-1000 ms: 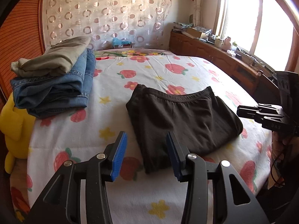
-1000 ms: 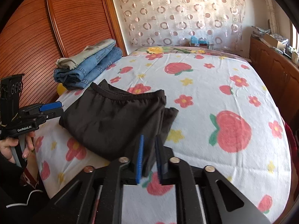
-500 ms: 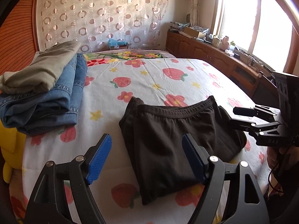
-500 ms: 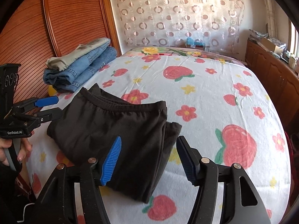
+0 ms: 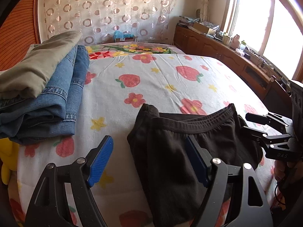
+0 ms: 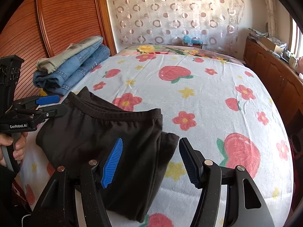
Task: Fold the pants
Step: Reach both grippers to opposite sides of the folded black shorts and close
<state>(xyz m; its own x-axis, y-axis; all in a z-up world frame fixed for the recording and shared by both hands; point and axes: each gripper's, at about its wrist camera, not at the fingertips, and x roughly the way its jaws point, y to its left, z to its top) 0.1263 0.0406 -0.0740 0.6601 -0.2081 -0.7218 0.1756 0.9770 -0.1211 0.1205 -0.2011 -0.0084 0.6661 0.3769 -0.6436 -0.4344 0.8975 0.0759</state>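
Note:
Black pants (image 5: 166, 132) (image 6: 94, 132) lie folded into a compact rectangle on the flowered bed sheet (image 5: 161, 75) (image 6: 208, 104), waistband on the far side. My left gripper (image 5: 148, 147) is open above the pants' near left corner: its right finger is over the cloth and its left finger over bare sheet. It also shows at the left edge of the right wrist view (image 6: 47, 104), held by a hand (image 6: 17, 145). My right gripper (image 6: 150, 147) stands open over the pants' near right edge, its pads pressing on nothing; it is seen side-on in the left wrist view (image 5: 251, 121).
A stack of folded blue jeans (image 5: 56, 94) (image 6: 75, 70) with an olive garment (image 5: 37, 66) on top sits at the bed's left side. Something yellow (image 5: 7, 160) lies below it. A wooden wardrobe (image 6: 56, 19) is left, a low cabinet (image 5: 227, 53) right under the window.
Both grippers' jaws have spread wide, the right from nearly shut at the pants' near edge. Both hands have moved in over the bed, so the pants look larger and closer.

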